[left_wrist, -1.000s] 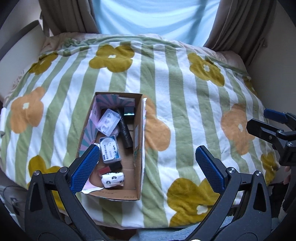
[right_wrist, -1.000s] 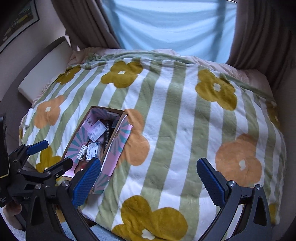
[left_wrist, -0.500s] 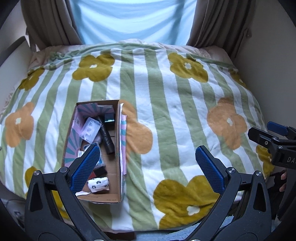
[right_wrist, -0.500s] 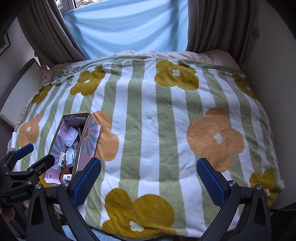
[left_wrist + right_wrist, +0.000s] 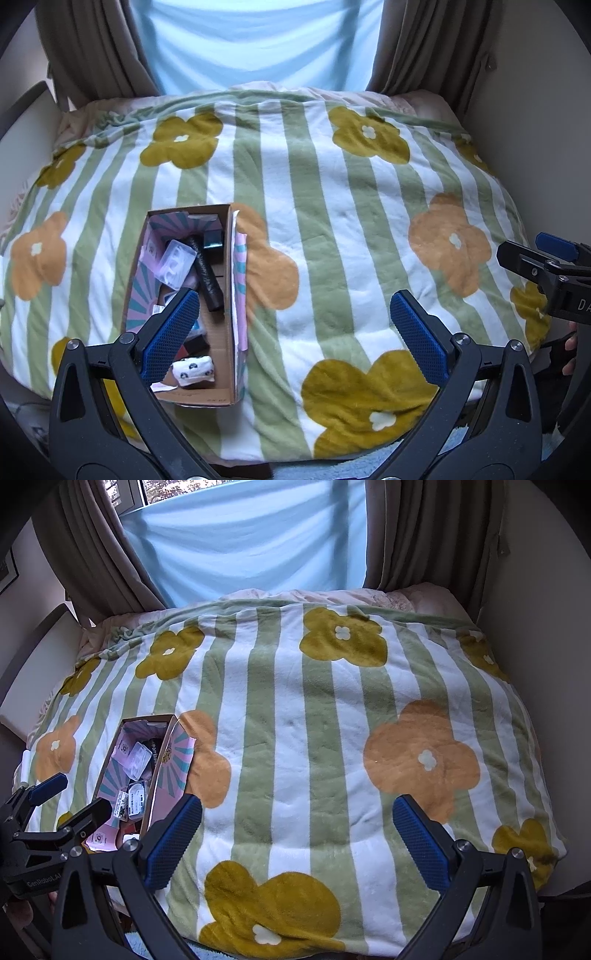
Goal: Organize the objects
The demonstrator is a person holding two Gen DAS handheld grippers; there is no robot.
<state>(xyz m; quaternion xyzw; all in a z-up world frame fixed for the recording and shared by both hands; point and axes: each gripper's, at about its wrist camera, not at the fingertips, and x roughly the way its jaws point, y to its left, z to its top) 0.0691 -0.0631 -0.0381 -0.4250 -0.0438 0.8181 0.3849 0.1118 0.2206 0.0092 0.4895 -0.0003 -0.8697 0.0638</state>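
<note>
An open cardboard box (image 5: 235,295) with a pink and teal lining lies on the left part of a striped flower blanket (image 5: 332,221). It holds a black cylinder (image 5: 207,273), a clear plastic case (image 5: 175,264), a small white printed item (image 5: 194,369) and several other small things. My left gripper (image 5: 293,299) hangs open and empty over the bed's near edge, its left finger in front of the box. My right gripper (image 5: 297,803) is open and empty over bare blanket (image 5: 295,720), to the right of the box (image 5: 177,764).
Brown curtains (image 5: 413,535) and a pale blue window sheet (image 5: 251,542) close off the far end. A wall (image 5: 535,129) runs along the bed's right side. Each gripper shows in the other's view: the right gripper (image 5: 535,254), the left gripper (image 5: 77,796).
Both grippers have drawn back from the bed and stay open. The right view has swung to the right, so the box now sits at its lower left.
</note>
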